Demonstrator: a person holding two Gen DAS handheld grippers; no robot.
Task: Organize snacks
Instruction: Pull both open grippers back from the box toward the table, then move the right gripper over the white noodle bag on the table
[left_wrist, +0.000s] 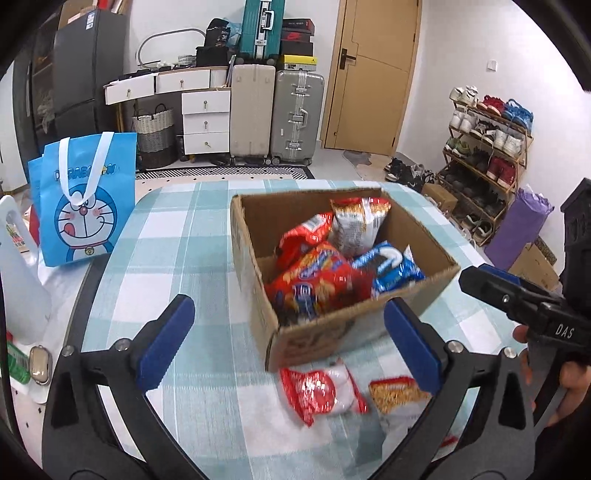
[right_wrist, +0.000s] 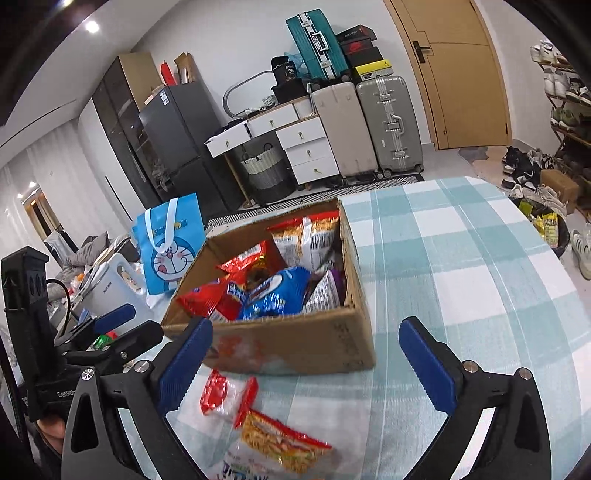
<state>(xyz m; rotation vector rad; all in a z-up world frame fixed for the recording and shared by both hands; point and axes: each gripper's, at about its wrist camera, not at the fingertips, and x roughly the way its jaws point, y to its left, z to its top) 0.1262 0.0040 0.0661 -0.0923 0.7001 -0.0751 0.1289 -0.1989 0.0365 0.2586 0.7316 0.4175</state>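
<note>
An open cardboard box (left_wrist: 317, 338) (right_wrist: 295, 339) stands on the checked tablecloth and holds several snack packs, red, blue and white. Two packs lie on the cloth in front of it: a red-and-white pack (left_wrist: 325, 393) (right_wrist: 225, 398) and an orange noodle-snack pack (left_wrist: 397, 397) (right_wrist: 284, 443). My left gripper (left_wrist: 288, 343) is open and empty, above the loose packs at the box's near side. My right gripper (right_wrist: 306, 362) is open and empty, also above the loose packs. The right gripper shows at the right edge of the left wrist view (left_wrist: 495, 284), and the left gripper shows at the left of the right wrist view (right_wrist: 122, 325).
A blue Doraemon bag (left_wrist: 83, 199) (right_wrist: 170, 243) stands left of the box at the table's edge. A white kettle (right_wrist: 110, 288) and small items sit beyond it. Suitcases (left_wrist: 273, 118), drawers and a shoe rack (left_wrist: 484, 155) stand behind.
</note>
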